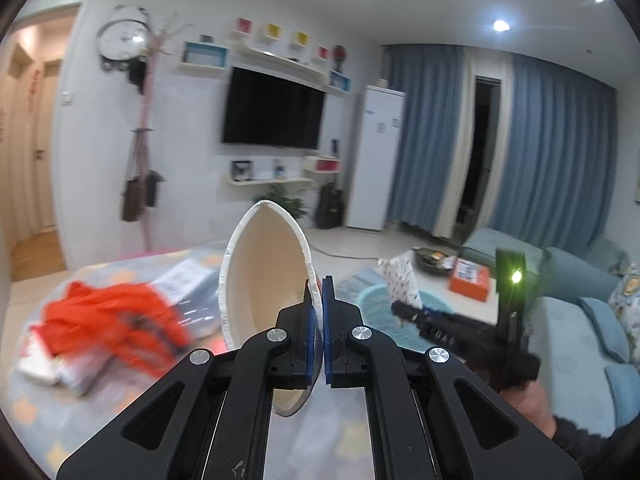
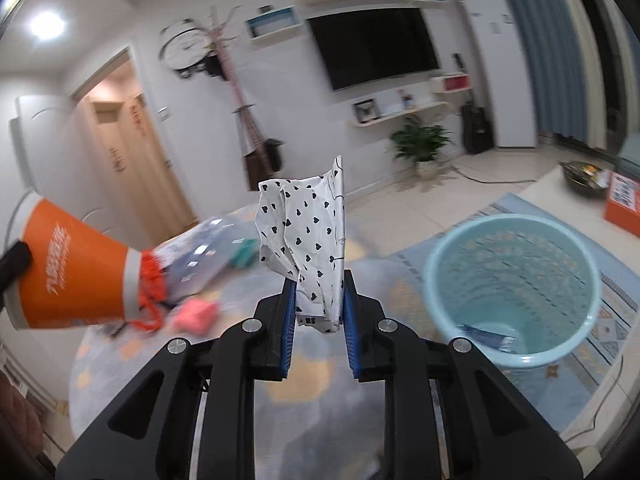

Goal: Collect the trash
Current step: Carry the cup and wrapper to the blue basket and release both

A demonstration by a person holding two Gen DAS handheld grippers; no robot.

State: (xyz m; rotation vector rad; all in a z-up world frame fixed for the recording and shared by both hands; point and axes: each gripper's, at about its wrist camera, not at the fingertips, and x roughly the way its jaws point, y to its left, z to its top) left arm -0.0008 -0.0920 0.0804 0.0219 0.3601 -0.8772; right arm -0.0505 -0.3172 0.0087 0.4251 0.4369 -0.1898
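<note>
Holding two pieces of trash at once: our left tool [image 1: 319,320] is clamping the paper cup [image 1: 264,276] by its rim, our right tool [image 2: 320,312] is pinching the heart-print wrapper [image 2: 308,236]. Both are hanging left of the blue bin [image 2: 512,288]. Risk: we're gripping the cup by a thin edge, so it could slip before reaching the bin. Clutter is sitting on the table [image 2: 160,364], left of the bin.
</note>
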